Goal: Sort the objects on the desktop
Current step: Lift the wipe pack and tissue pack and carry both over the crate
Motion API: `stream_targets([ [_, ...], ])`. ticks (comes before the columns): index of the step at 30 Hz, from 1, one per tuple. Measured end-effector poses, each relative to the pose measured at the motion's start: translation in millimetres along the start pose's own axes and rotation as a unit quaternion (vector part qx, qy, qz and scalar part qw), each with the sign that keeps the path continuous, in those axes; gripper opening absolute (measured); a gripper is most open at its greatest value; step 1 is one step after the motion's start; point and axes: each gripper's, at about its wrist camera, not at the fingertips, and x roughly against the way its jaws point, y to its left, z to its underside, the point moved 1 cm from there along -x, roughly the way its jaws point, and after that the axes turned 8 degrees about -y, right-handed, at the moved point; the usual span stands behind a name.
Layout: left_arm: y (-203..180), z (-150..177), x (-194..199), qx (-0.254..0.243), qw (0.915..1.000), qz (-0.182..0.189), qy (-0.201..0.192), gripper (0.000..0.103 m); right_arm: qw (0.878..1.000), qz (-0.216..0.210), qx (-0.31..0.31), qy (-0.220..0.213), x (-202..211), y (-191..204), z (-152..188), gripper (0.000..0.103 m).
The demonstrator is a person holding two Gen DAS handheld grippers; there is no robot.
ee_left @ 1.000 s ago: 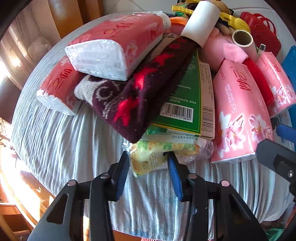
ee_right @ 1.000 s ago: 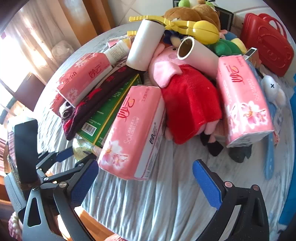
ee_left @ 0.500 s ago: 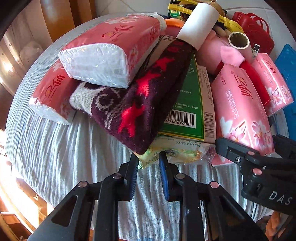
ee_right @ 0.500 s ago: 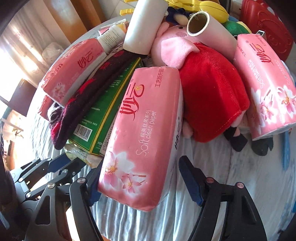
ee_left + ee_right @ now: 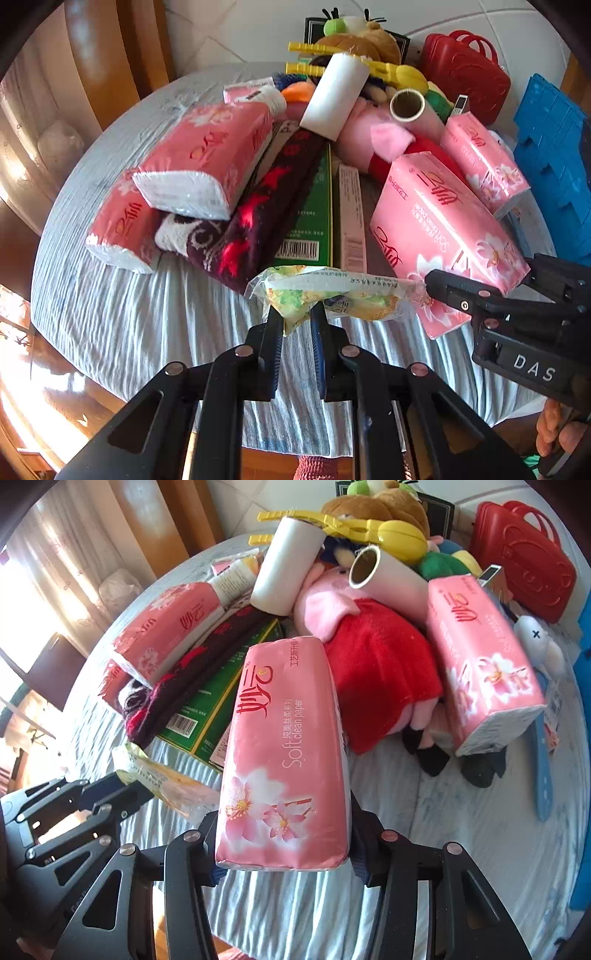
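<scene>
In the left wrist view, the left gripper (image 5: 297,325) sits at six o'clock, its fingers (image 5: 271,343) pinched tight on the near corner of a crinkly clear snack packet (image 5: 332,293). The packet's yellow-green corner is wedged between the pads and hangs a little below them; the rest fans out toward one o'clock, lifted off the grey striped cloth of the table (image 5: 122,314). At three to four o'clock the right gripper (image 5: 476,299) reaches in from the side, one black finger (image 5: 458,295) lying against the near end of a pink tissue pack (image 5: 443,229).

In the right wrist view that same pink tissue pack (image 5: 284,753) stands at the centre, running from six o'clock toward twelve. The right gripper (image 5: 284,853) has its fingers (image 5: 207,849) pressed on both long sides of the pack's near end; they have just been closing and now clamp it. The left gripper (image 5: 110,794) shows at eight o'clock with the snack packet (image 5: 162,779) in its tips.

Farther back, at ten to eleven o'clock, a dark red knitted cloth (image 5: 255,214) lies over a green box (image 5: 310,218), with more tissue packs (image 5: 207,155) upon it. At twelve o'clock lie white rolls (image 5: 334,96), a pink plush toy (image 5: 369,657) in a red dress, yellow clips (image 5: 399,74), and a red case (image 5: 465,74) toward one o'clock.
</scene>
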Motion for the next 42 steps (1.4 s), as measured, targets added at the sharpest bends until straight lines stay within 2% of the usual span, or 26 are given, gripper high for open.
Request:
stream_targets([
  [3, 6.4, -11.9, 4.4, 0.002, 0.9997, 0.001, -0.023, 0.014, 1.0, -0.001, 0.001, -0.025, 24.9, -7.0, -5.7, 0.05],
  [4, 6.5, -30.0, -2.6, 0.002, 0.9995, -0.002, -0.031, 0.014, 0.999, 0.001, 0.002, -0.036, 34.4, -8.8, -8.9, 0.05],
  [9, -2.0, -43.0, 33.3, -0.001, 0.9973, -0.003, -0.073, 0.014, 0.996, 0.012, 0.004, -0.084, 72.0, -17.8, -25.3, 0.05],
  [16, -42.7, -77.8, 63.5, -0.02, 0.9916, 0.008, -0.128, 0.014, 0.989, 0.034, -0.006, -0.145, 134.7, -50.2, -40.0, 0.05],
  [22, -86.8, -97.7, 88.0, -0.037, 0.9855, 0.031, -0.162, 0.014, 0.977, 0.063, -0.021, -0.202, 191.5, -84.0, -45.3, 0.05],
  [29, -158.2, -122.7, 114.0, -0.065, 0.9746, 0.083, -0.197, 0.014, 0.959, 0.109, -0.038, -0.261, 262.2, -134.4, -37.1, 0.05],
  [36, -255.7, -140.1, 136.4, -0.105, 0.9591, 0.138, -0.224, 0.014, 0.932, 0.163, -0.067, -0.316, 336.0, -196.4, -22.5, 0.051],
  [42, -341.2, -146.5, 157.6, -0.136, 0.944, 0.185, -0.237, 0.015, 0.909, 0.211, -0.102, -0.344, 385.8, -258.0, -1.4, 0.051],
])
